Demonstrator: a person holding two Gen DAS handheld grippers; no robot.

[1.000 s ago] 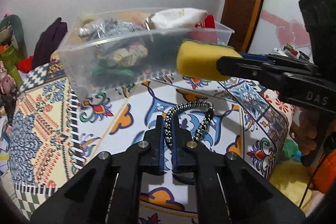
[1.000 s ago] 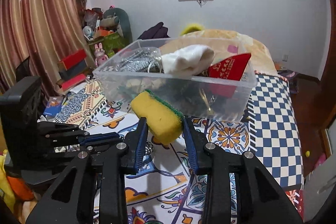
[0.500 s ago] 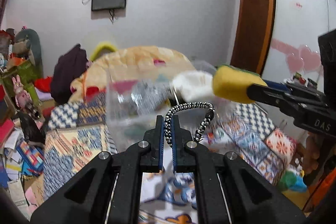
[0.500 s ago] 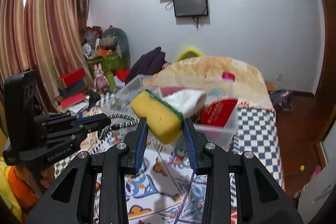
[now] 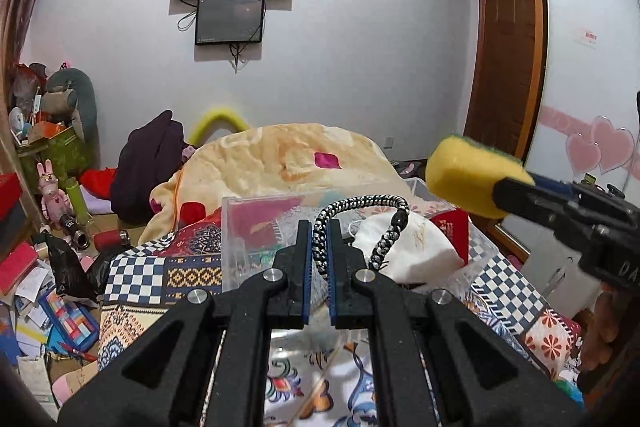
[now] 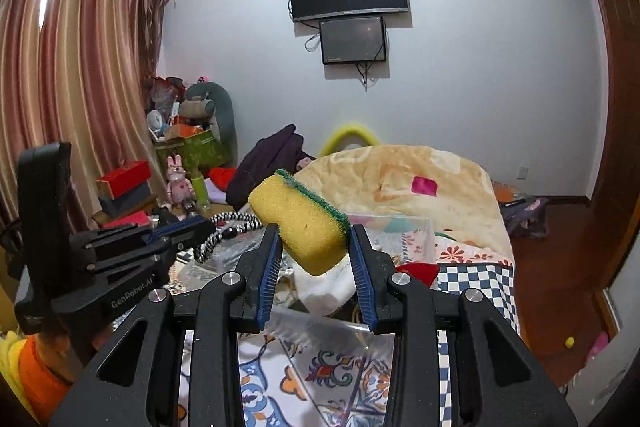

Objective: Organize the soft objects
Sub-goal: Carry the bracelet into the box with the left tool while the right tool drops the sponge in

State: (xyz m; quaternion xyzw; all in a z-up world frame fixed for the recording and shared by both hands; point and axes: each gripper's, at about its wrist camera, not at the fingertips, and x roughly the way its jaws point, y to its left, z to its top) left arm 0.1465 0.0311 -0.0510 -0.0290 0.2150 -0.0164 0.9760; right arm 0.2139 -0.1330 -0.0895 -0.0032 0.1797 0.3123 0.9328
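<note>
My left gripper (image 5: 319,227) is shut on a black-and-white braided cord (image 5: 362,203), which loops up and hangs to the right; it also shows in the right wrist view (image 6: 224,227). My right gripper (image 6: 314,235) is shut on a yellow sponge with a green scrub side (image 6: 300,223), also seen in the left wrist view (image 5: 470,179). Both are held above a clear plastic bin (image 5: 248,223) on the bed that holds a white cloth (image 5: 412,247), a red item (image 5: 452,225) and other soft things. The bin's rim shows in the right wrist view (image 6: 400,223).
The bin stands on a patterned bedspread (image 5: 160,267) beside a heaped orange blanket (image 5: 288,163). Cluttered floor with boxes and toys lies at the left (image 5: 40,267). A wardrobe and door stand at the right (image 5: 508,67). Curtains hang at the left (image 6: 76,87).
Both grippers have risen and tilted up, each still holding its item. The bin now sits lower and nearer under the fingers; more of the wall and TV shows.
</note>
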